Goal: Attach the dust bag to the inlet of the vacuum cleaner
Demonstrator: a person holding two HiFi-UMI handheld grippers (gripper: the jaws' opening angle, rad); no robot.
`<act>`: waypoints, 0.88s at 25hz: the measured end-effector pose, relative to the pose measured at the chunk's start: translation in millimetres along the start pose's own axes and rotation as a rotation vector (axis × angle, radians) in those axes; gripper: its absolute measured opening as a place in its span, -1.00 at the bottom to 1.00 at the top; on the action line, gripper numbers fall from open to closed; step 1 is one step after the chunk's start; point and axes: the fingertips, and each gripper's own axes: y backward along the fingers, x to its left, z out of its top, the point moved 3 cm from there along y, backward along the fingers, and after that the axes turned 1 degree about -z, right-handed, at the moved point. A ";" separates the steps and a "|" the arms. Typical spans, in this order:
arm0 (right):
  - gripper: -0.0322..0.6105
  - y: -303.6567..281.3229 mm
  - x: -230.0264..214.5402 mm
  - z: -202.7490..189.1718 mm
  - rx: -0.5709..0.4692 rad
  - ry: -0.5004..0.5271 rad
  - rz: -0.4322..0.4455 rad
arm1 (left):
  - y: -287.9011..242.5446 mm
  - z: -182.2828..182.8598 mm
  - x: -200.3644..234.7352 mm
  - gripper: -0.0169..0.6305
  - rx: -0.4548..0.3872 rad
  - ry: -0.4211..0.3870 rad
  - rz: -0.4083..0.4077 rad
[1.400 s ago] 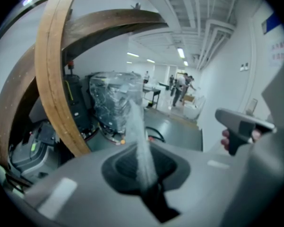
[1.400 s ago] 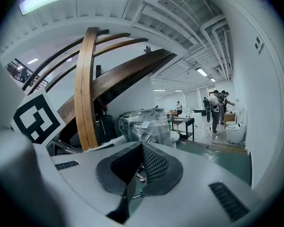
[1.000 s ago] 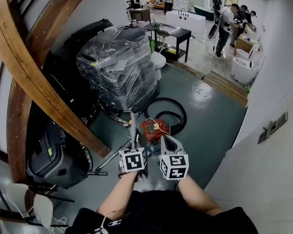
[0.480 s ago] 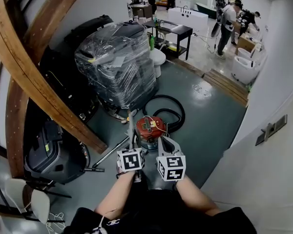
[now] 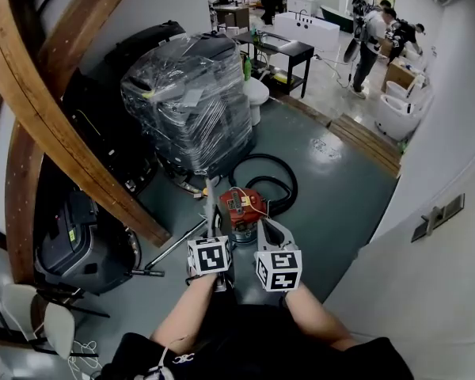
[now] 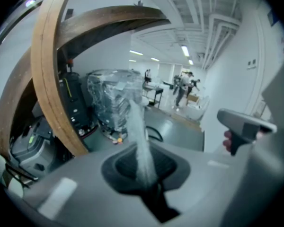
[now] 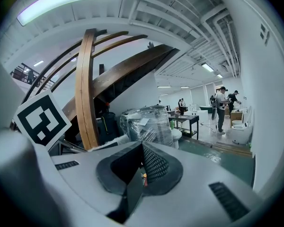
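Observation:
The vacuum cleaner (image 5: 239,206) is a small red canister on the grey-green floor, with its black hose (image 5: 273,176) coiled behind it. Just in front of me, my left gripper (image 5: 215,232) is shut on the dust bag (image 5: 213,204), a thin pale sheet seen edge-on that sticks forward toward the canister's left side. In the left gripper view the dust bag (image 6: 139,136) rises as a white fibrous strip out of the closed left gripper (image 6: 146,174). My right gripper (image 5: 264,228) is beside it, near the canister's near edge. In the right gripper view, the right gripper (image 7: 141,171) is shut and holds nothing.
A tall plastic-wrapped stack (image 5: 191,101) stands behind the vacuum, with a white toilet (image 5: 256,95) and a black table (image 5: 281,54) beyond. A curved wooden beam (image 5: 63,125) crosses the left, over a black machine (image 5: 87,248). A white wall (image 5: 427,236) closes the right. People stand far back.
Both grippers have stayed almost where they were, the left still gripping the bag. The head view has shifted slightly, and people at the back have walked.

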 end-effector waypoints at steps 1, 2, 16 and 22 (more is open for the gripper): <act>-0.91 -0.2 -0.3 0.6 -0.001 0.005 -0.001 | -1.0 -0.4 -0.2 -0.87 0.005 0.000 -0.002; -0.91 0.0 -0.6 1.4 -0.002 0.009 -0.002 | -1.5 -0.5 -0.9 -0.87 0.009 0.000 -0.004; -0.91 -10.7 14.3 -0.9 -0.001 0.048 0.001 | -4.2 -16.0 20.0 -0.87 0.024 0.016 0.015; -0.91 -30.9 24.4 -2.5 0.009 0.057 0.020 | -15.9 -8.6 34.9 -0.87 0.013 0.038 0.016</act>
